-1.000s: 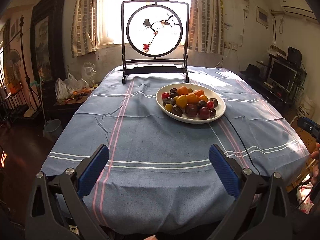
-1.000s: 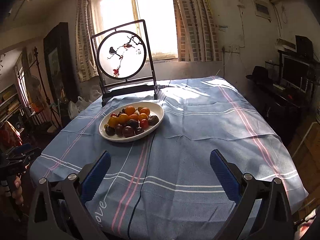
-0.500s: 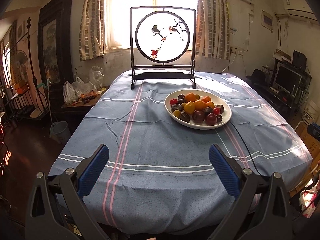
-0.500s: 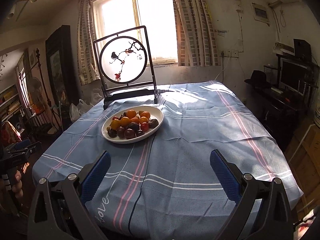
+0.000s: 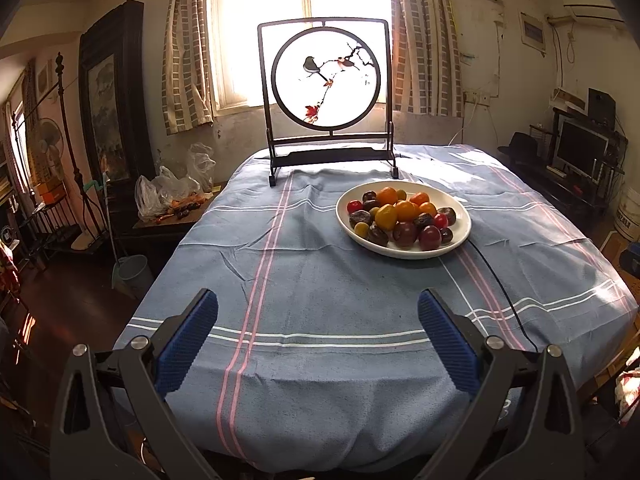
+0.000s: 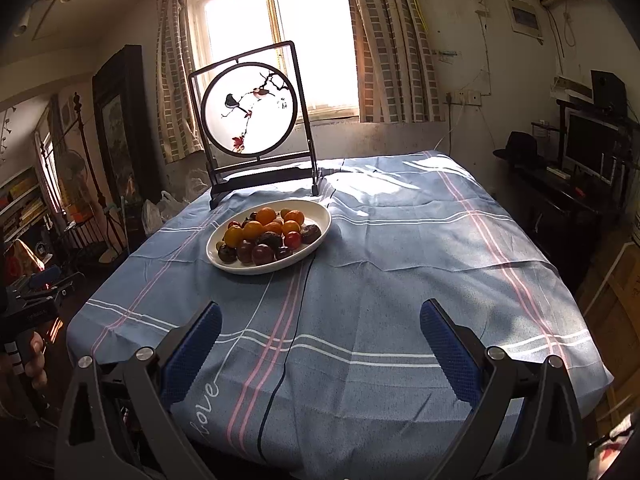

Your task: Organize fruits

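A white oval plate (image 5: pixel 460 238) (image 6: pixel 320 236) sits on the blue striped tablecloth, right of centre in the left wrist view and left of centre in the right wrist view. It holds a pile of fruits (image 5: pixel 400 218) (image 6: pixel 268 236): orange, yellow, red and dark purple ones. My left gripper (image 5: pixel 318 340) is open and empty above the near table edge, well short of the plate. My right gripper (image 6: pixel 320 344) is open and empty too, also near the front edge.
A round bird-painting screen in a dark frame (image 5: pixel 326 96) (image 6: pixel 250 120) stands at the table's back. A thin black cable (image 5: pixel 504 292) (image 6: pixel 292 320) runs from the plate to the front edge. Plastic bags on a side table (image 5: pixel 172 196) are left; a monitor desk (image 5: pixel 576 160) right.
Both grippers have risen and tilted up, so the plate and the screen sit lower and farther in view. The jaws stay open. Nothing on the table has moved.
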Tool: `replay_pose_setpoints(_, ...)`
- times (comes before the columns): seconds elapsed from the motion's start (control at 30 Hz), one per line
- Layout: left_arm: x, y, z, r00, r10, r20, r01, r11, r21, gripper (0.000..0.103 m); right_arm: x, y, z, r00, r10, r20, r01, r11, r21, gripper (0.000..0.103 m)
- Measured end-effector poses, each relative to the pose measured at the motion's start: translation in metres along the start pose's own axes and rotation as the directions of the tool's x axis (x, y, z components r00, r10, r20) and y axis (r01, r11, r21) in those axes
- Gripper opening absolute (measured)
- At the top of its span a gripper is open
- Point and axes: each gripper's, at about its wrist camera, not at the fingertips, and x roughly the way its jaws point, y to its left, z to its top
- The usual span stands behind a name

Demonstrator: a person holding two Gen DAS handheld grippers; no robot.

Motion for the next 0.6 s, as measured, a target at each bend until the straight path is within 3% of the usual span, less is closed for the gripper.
replay_pose_setpoints(0.5, -0.0003, -0.0014, -0.0022, 1.000, 0.020, 0.010, -0.020, 1.000, 0.007, 0.098, -0.0020, -0.0024, -0.0039, 1.000, -0.010, 0.002, 0.010, 1.000, -0.004, 0.100)
replay_pose_setpoints(0.6, 0.0012, -0.0016, -0.0034, 1.000, -0.010, -0.006, 0.010, 1.000, 0.004, 0.098, -0.0012, -0.0034, -0.0051, 1.000, -0.008, -0.002, 0.008, 1.000, 0.000, 0.100)
